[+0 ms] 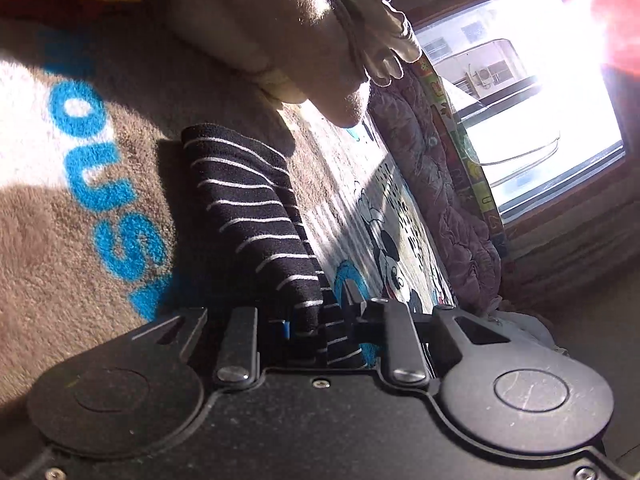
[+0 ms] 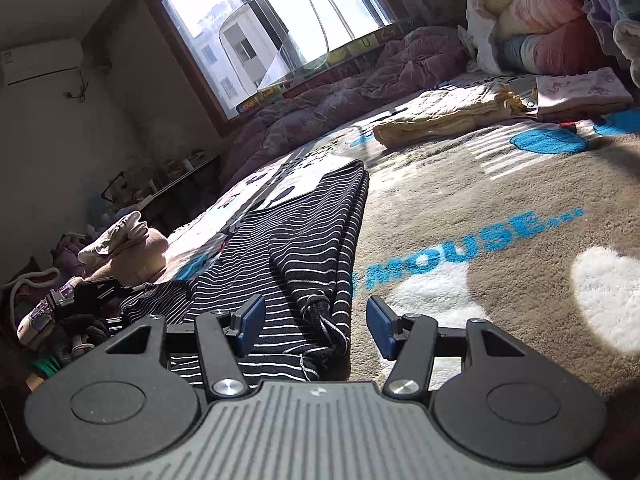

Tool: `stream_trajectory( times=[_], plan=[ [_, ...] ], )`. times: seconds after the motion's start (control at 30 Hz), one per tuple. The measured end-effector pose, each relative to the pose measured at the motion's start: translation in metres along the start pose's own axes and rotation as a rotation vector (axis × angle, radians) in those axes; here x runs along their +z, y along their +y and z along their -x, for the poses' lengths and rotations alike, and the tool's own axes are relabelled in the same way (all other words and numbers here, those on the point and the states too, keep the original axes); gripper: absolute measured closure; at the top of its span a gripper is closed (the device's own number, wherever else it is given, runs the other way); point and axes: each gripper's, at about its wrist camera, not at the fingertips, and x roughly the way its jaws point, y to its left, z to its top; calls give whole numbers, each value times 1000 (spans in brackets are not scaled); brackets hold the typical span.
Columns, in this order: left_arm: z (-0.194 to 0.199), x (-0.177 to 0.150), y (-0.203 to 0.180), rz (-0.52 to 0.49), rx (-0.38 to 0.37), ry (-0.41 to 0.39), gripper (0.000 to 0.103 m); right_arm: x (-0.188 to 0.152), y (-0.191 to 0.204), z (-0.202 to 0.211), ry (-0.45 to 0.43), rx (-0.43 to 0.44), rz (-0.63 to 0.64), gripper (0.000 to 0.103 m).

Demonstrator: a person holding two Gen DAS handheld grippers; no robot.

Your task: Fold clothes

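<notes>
A black garment with thin white stripes lies spread on a grey plush blanket with blue letters. My right gripper is open, its blue pads on either side of a bunched corner of the garment with a drawstring, just above it. In the left wrist view my left gripper is shut on a fold of the striped garment, which rises between the fingers. The left gripper also shows at the left of the right wrist view, at the garment's other edge.
A folded yellow garment and a folded pink one lie at the far side of the blanket. A purple quilt runs under the window. A pile of bedding sits far right. A beige bundle lies near the left gripper.
</notes>
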Motion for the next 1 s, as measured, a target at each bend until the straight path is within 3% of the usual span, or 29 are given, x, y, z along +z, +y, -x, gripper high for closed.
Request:
stream_trajectory(
  times=[0.07, 0.23, 0.43, 0.63, 0.73, 1.0],
  plan=[
    [-1, -5, -16, -65, -32, 7, 95, 1, 5, -6, 0, 23, 4, 47],
    [6, -29, -62, -249, -109, 8, 96, 7, 16, -25, 3, 111, 32, 47],
    [5, -69, -106, -445, -150, 43, 96, 22, 18, -45, -17, 189, 12, 47],
    [-13, -115, -148, -607, -192, 101, 96, 37, 2, -59, -27, 271, -106, 47],
    [-20, -132, -159, -636, -215, 134, 96, 44, -10, -66, -12, 333, -198, 44],
    [-30, -181, -183, -739, -238, 202, 96, 54, -50, -79, -49, 398, -405, 40]
  ],
)
